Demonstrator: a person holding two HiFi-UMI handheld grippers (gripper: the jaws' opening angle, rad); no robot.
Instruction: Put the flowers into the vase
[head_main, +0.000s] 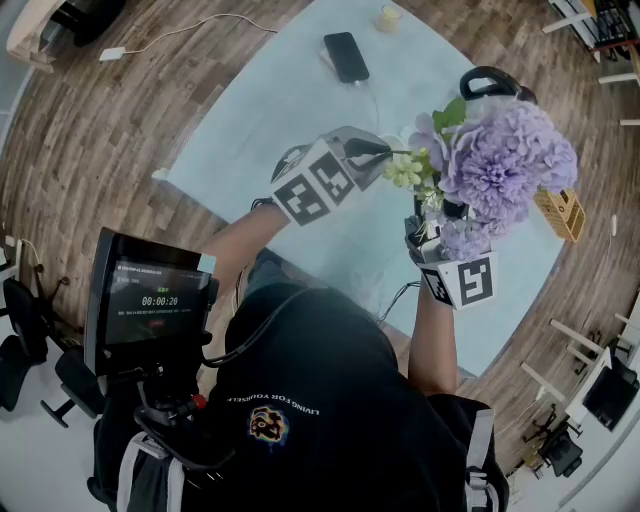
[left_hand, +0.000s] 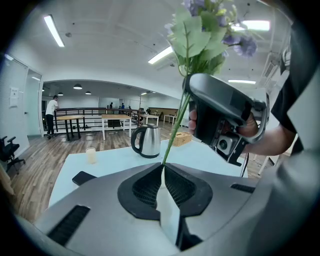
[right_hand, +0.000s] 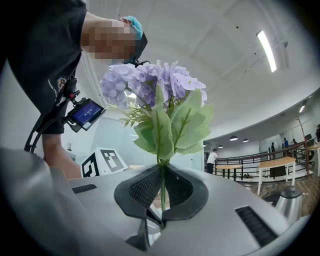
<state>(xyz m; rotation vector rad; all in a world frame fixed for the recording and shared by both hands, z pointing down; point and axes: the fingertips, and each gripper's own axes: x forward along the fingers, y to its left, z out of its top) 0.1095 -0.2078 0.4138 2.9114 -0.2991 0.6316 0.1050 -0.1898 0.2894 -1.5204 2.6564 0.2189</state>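
Head view: left gripper (head_main: 376, 152) pinches thin green flower stem (left_hand: 175, 125); right gripper (right_hand: 161, 172) clamps stalk of leafy purple flower bunch (head_main: 505, 165), both above pale blue table (head_main: 260, 110).

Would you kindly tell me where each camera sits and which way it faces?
Head view: on the person's head, facing down at the table; shows torso, forearms, left hand-held gripper and right hand-held gripper.
Left gripper view: on the left hand-held gripper, facing along its jaws, shut on a stem, toward the kettle; shows the right hand.
Right gripper view: on the right hand-held gripper, facing up along jaws shut on the flowers; shows torso, arm.
All three share the flowers.
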